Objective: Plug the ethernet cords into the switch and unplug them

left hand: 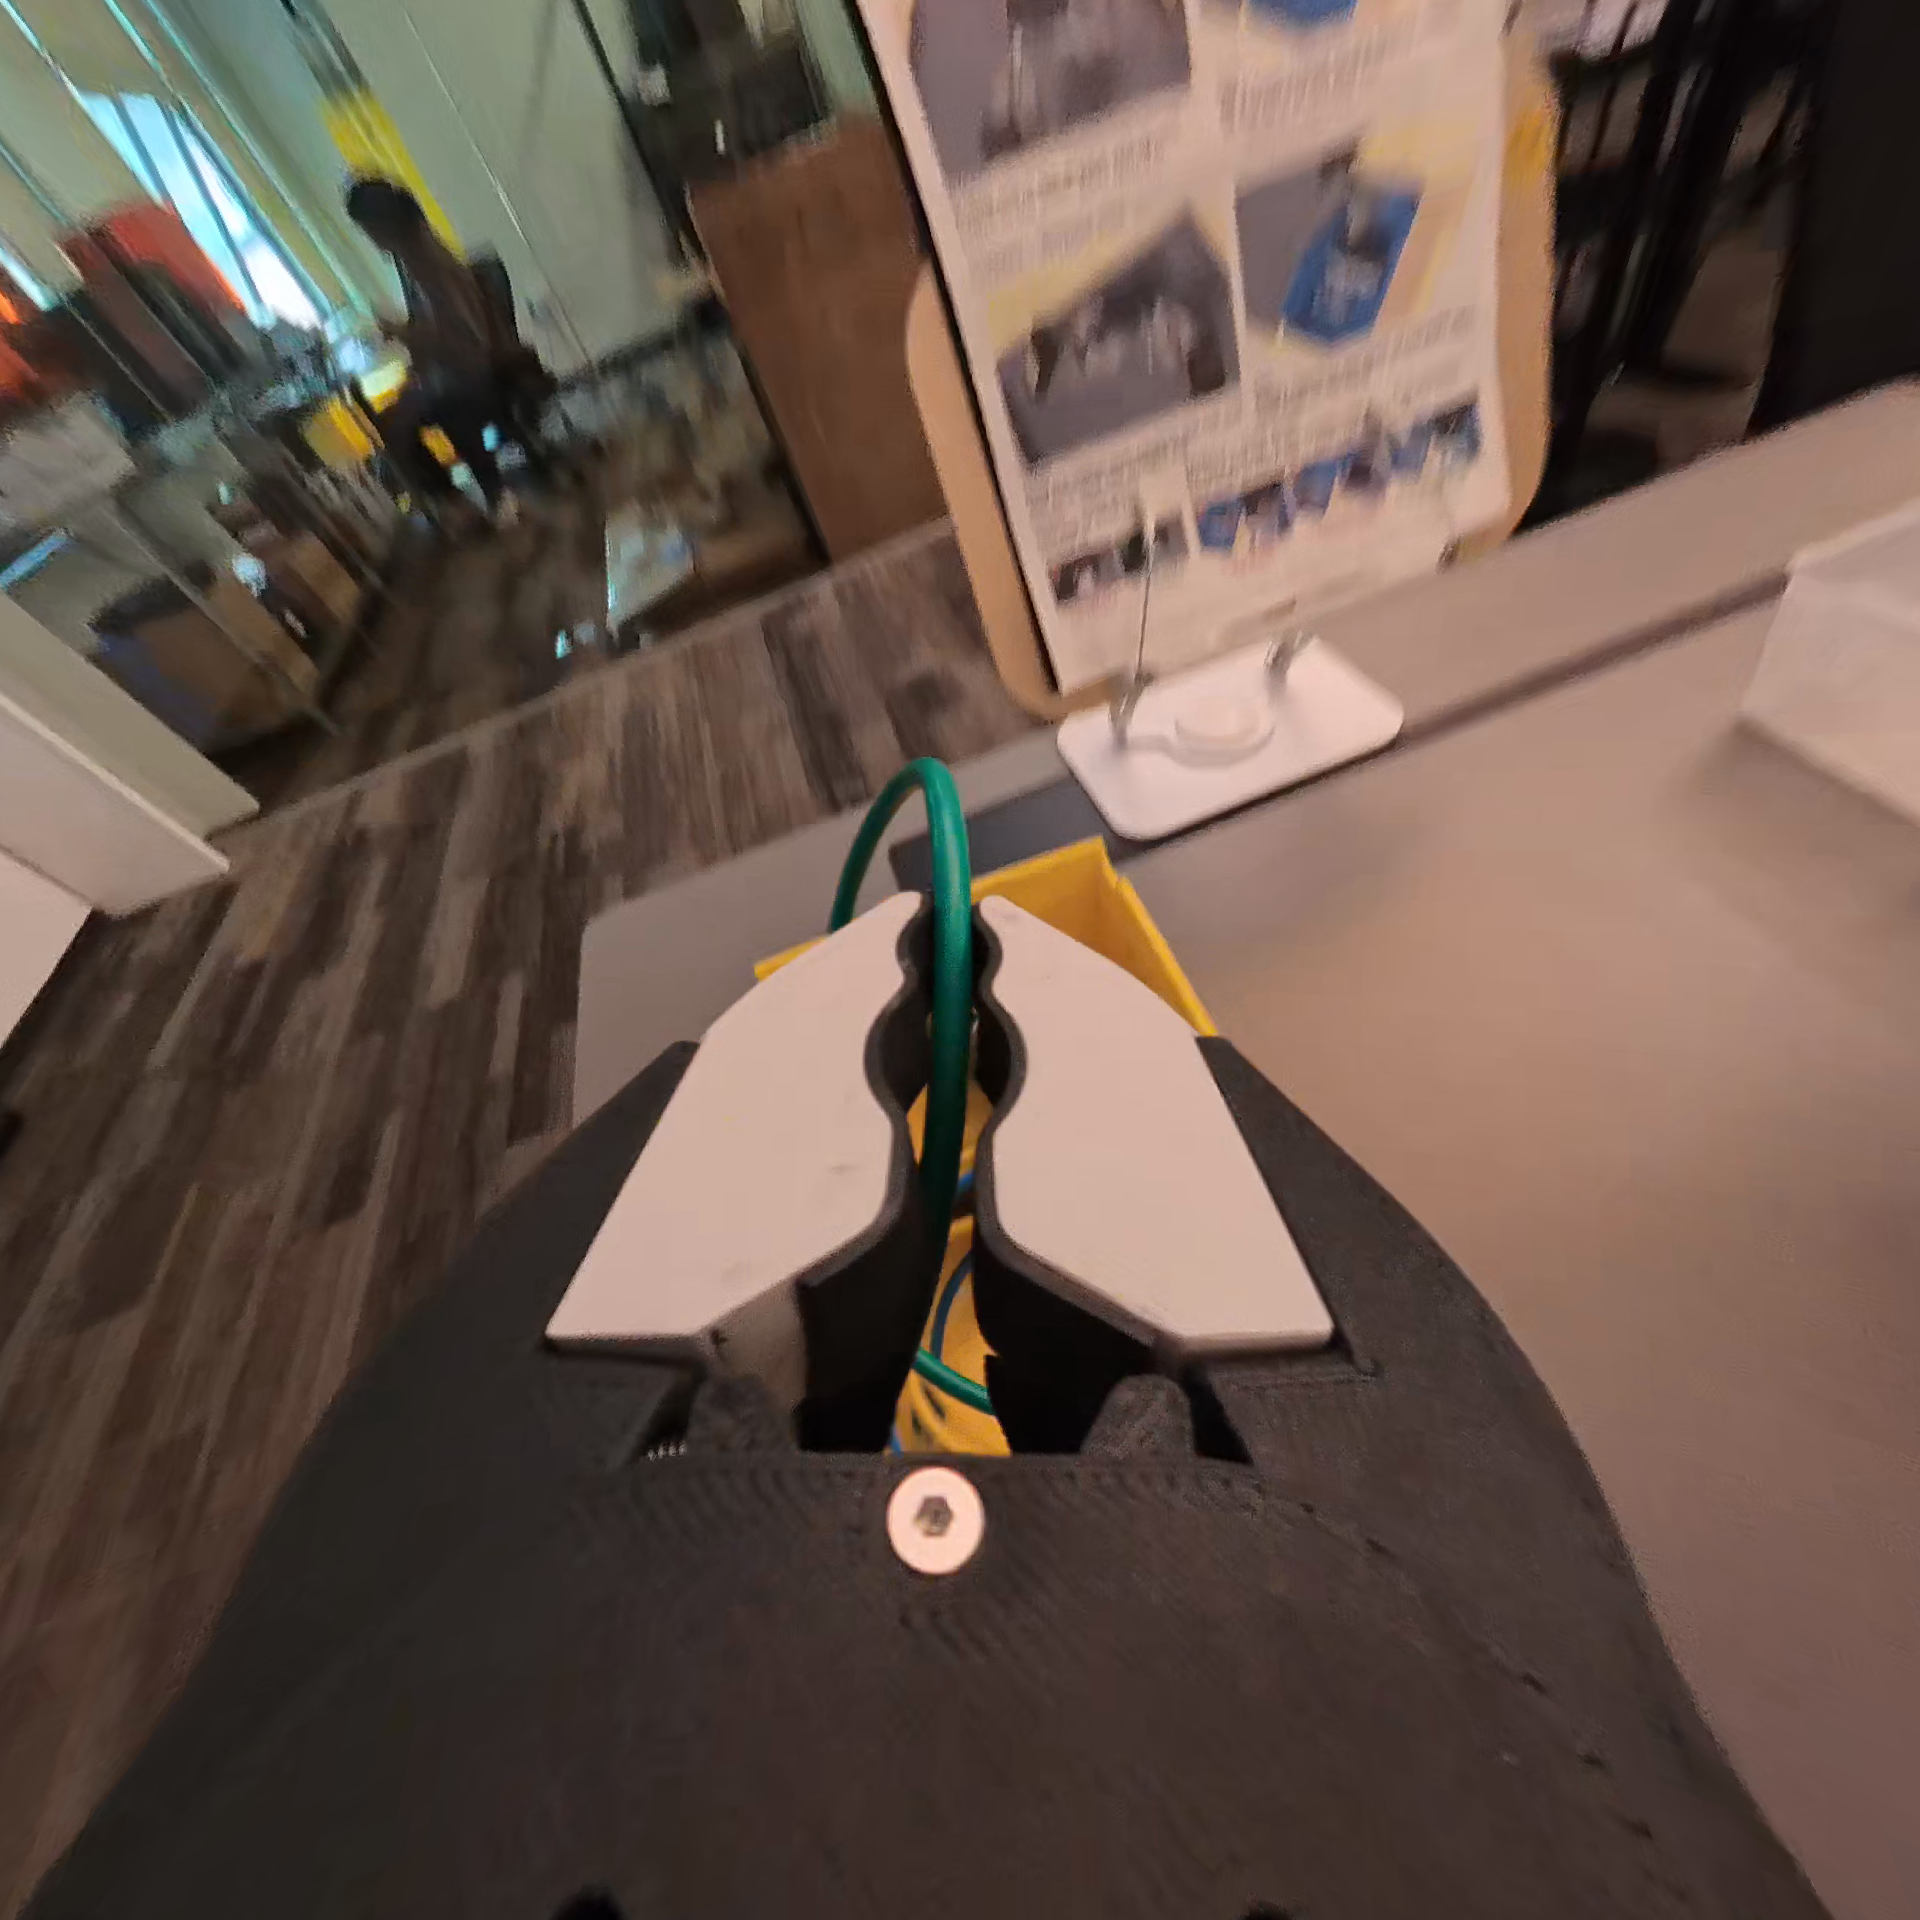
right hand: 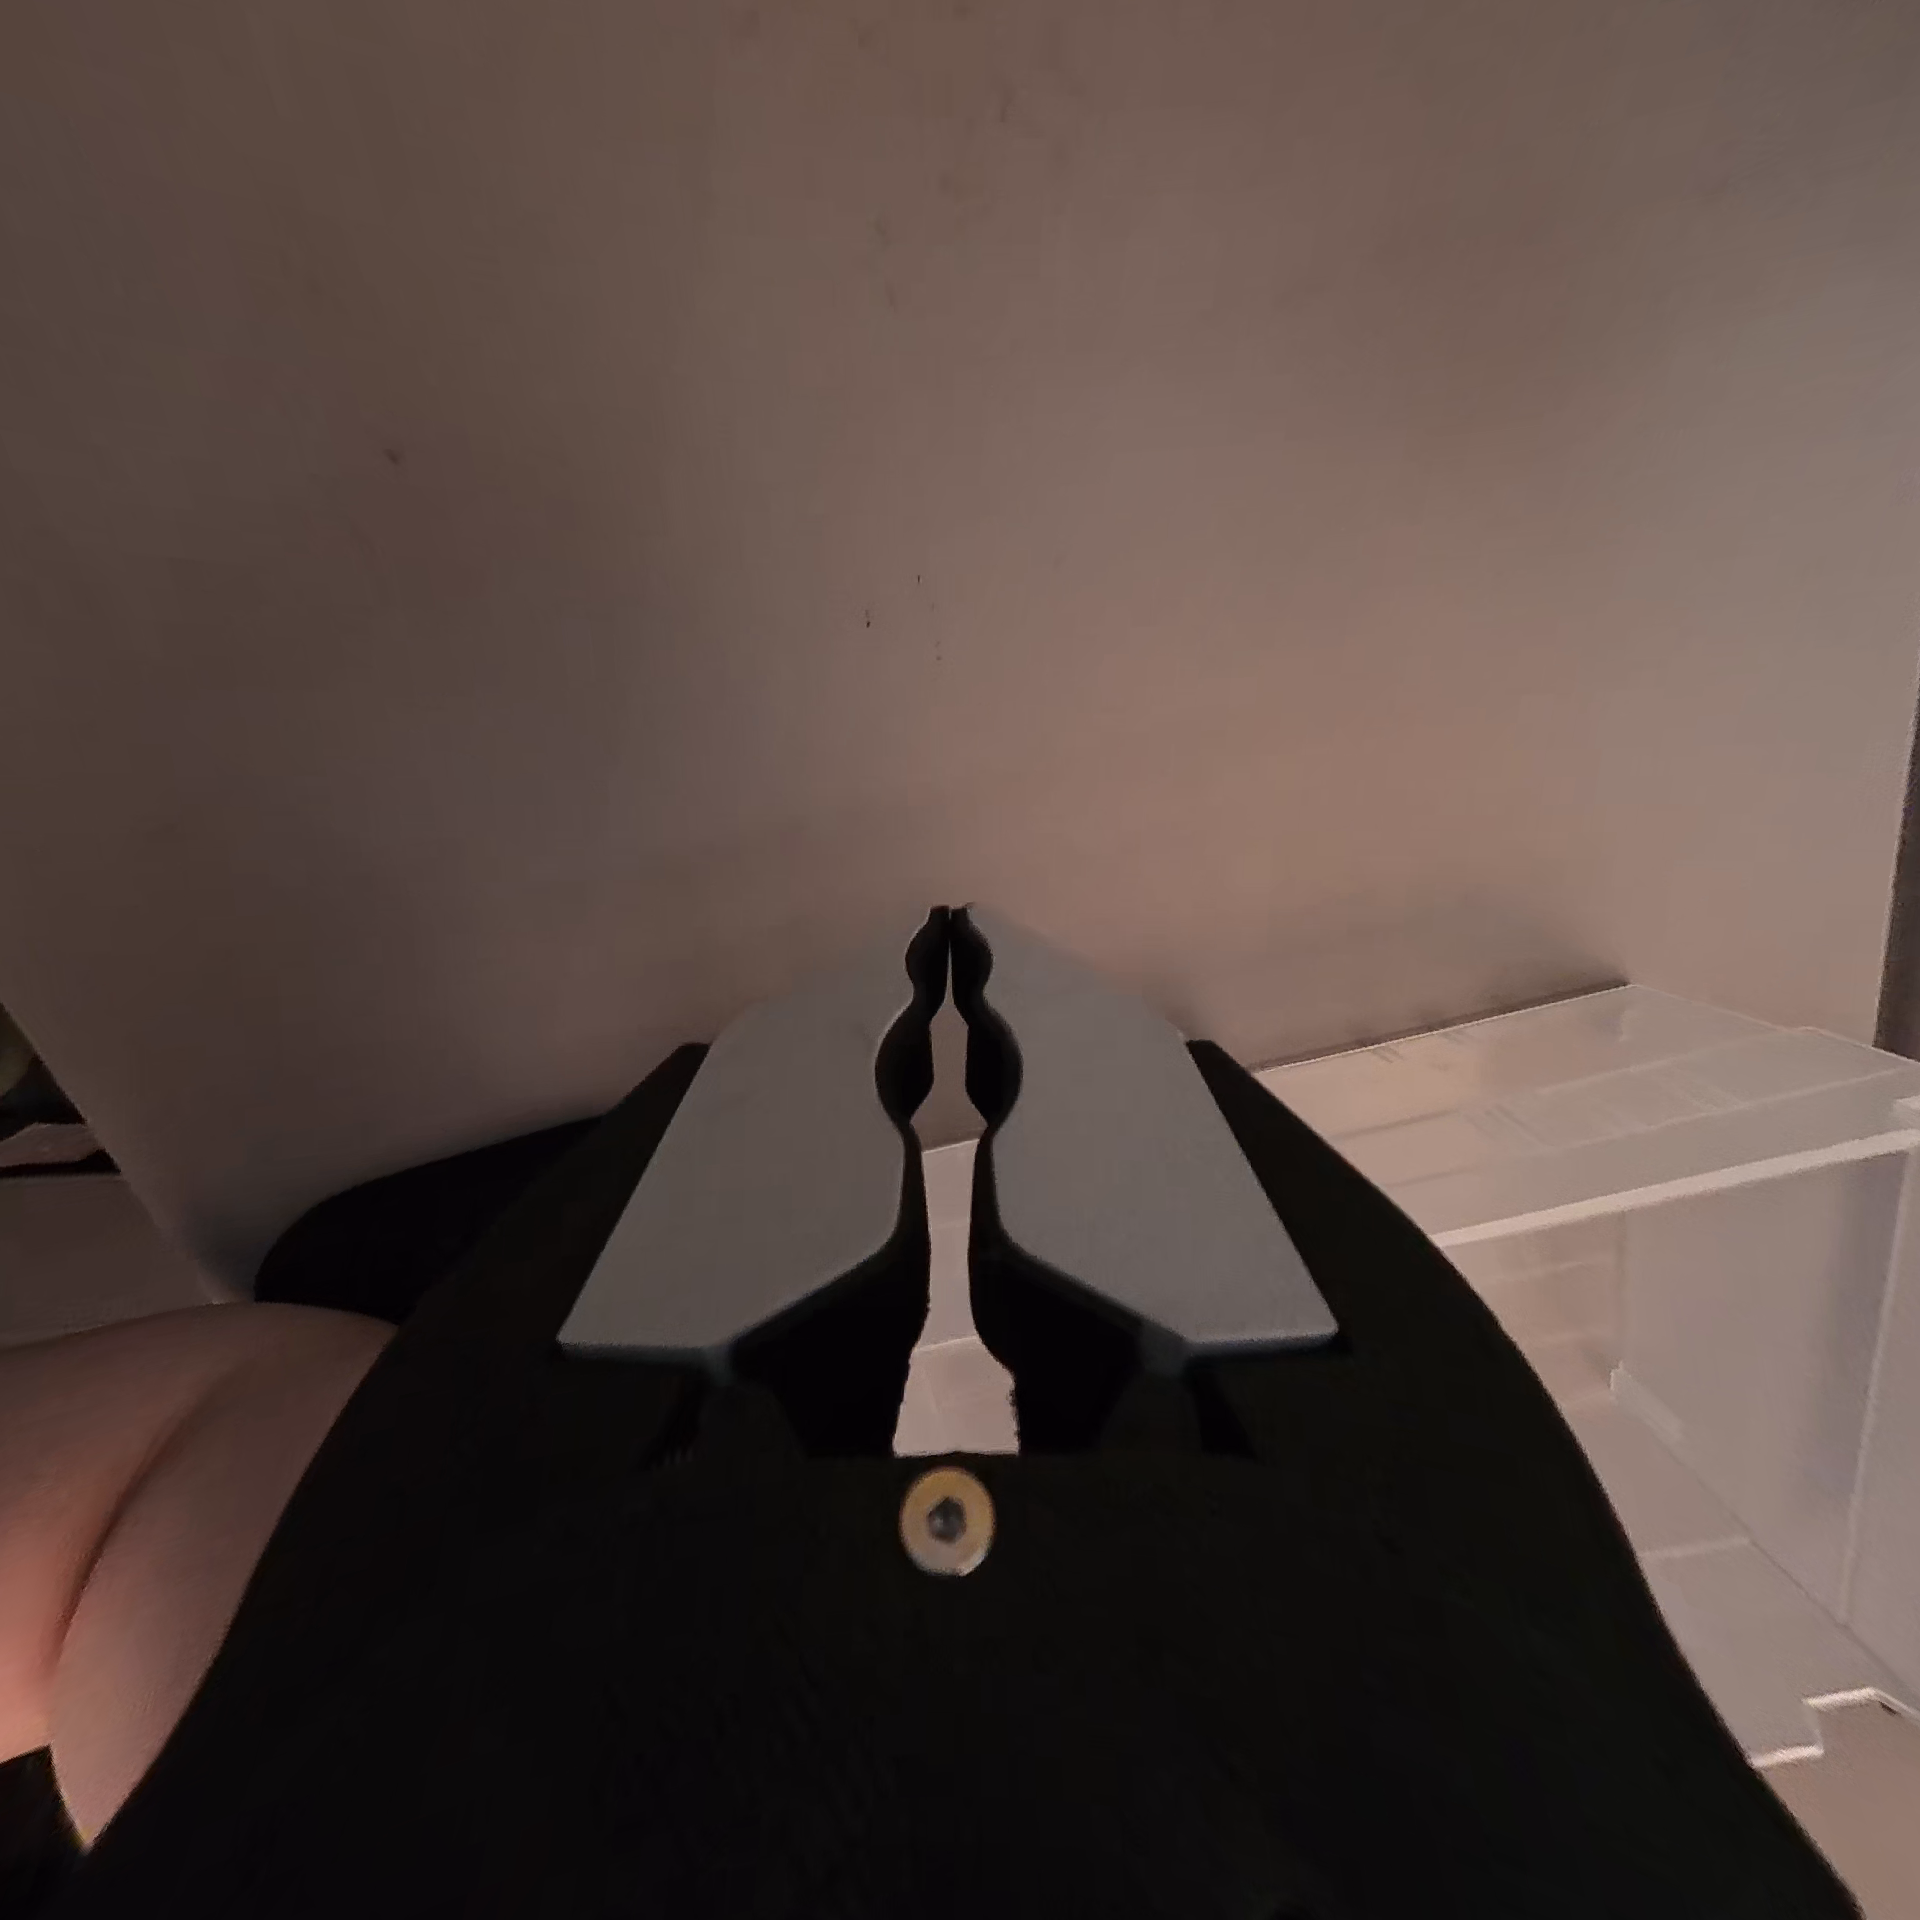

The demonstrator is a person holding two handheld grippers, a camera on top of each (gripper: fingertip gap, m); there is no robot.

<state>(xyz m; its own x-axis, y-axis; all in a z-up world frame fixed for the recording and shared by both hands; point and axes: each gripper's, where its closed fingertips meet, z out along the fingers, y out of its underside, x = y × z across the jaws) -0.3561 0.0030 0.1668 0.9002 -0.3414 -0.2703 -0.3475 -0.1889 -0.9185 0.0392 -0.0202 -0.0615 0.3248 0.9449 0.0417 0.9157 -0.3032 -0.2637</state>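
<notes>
While its fingers pinch a looping green ethernet cord [left hand: 948, 997], the left gripper [left hand: 950, 914] hangs over a yellow bin [left hand: 1081, 904] on the grey worktop [left hand: 1507, 1039]; a sign stand [left hand: 1226, 717] sits at one o'clock. Pressed together on nothing, the right gripper [right hand: 952, 914] faces what seems a blank wall [right hand: 935, 416], clear plastic drawers [right hand: 1558, 1195] at four o'clock.

Beyond my grey table [left hand: 1558, 1039] lay a wood-plank floor [left hand: 312, 1039], with glass partitions [left hand: 208, 364] and a brown wooden panel [left hand: 810, 343] behind. A printed board [left hand: 1226, 312] stood on a white base [left hand: 1236, 743]. To my right rose a plain dim wall [right hand: 935, 416] beside clear plastic drawers [right hand: 1558, 1299].
</notes>
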